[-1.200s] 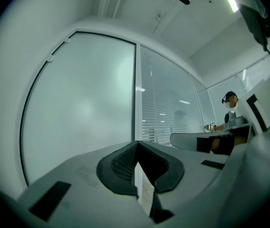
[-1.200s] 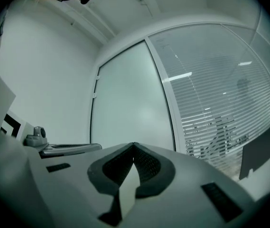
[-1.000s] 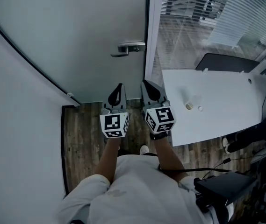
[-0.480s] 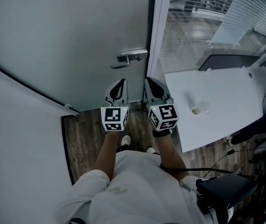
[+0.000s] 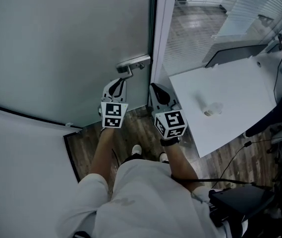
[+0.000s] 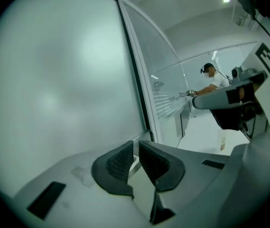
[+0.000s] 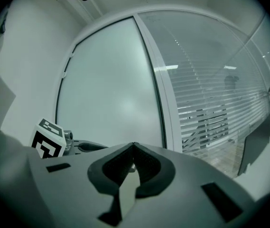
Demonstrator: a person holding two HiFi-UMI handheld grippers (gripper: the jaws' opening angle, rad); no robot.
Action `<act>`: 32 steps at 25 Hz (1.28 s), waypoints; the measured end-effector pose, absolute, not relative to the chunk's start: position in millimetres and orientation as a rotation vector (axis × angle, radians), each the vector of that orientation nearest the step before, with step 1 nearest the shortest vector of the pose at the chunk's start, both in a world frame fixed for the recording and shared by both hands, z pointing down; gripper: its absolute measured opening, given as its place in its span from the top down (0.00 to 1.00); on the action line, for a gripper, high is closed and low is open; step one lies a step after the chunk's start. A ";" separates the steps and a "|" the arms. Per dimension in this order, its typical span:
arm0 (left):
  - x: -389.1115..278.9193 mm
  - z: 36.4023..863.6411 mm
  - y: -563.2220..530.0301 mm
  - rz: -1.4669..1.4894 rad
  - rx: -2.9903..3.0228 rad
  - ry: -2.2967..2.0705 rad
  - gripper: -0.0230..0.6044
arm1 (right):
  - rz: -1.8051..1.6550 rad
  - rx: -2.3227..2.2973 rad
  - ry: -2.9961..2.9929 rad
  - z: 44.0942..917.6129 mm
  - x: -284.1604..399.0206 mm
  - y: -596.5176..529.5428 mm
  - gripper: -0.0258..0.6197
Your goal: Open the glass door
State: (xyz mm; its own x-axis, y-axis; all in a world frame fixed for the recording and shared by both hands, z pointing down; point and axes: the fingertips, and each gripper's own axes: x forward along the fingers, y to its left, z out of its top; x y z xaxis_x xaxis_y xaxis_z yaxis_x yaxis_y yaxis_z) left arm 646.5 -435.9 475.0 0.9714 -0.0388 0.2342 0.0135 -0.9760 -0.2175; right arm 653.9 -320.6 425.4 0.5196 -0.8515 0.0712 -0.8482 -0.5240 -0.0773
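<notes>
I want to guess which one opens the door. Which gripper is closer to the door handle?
Left. The left gripper is just below the door handle, nearly at it. The right gripper is lower and off to its right, by the door frame.
</notes>
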 end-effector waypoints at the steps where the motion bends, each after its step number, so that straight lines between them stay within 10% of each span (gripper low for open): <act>1: 652.2 480.7 -436.8 -0.391 -2.881 -0.023 0.93 | -0.160 -2.720 1.499 426.5 657.6 -318.4 0.96; 10: 688.8 559.5 -446.9 -0.793 -2.591 -0.309 0.73 | -0.196 -2.774 1.421 438.0 677.5 -310.5 0.96; 32: 714.3 603.3 -473.8 -0.867 -1.892 -0.179 0.85 | -0.277 -2.784 1.396 454.8 688.6 -299.8 0.96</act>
State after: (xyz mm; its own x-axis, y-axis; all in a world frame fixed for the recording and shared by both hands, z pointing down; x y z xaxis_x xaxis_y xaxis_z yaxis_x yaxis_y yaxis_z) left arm 714.3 -473.8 603.3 0.7317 -0.2440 0.6365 0.4766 -0.4843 -0.7336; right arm 688.6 -299.8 454.8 0.5858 -0.7962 0.1514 -0.7936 -0.6014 -0.0921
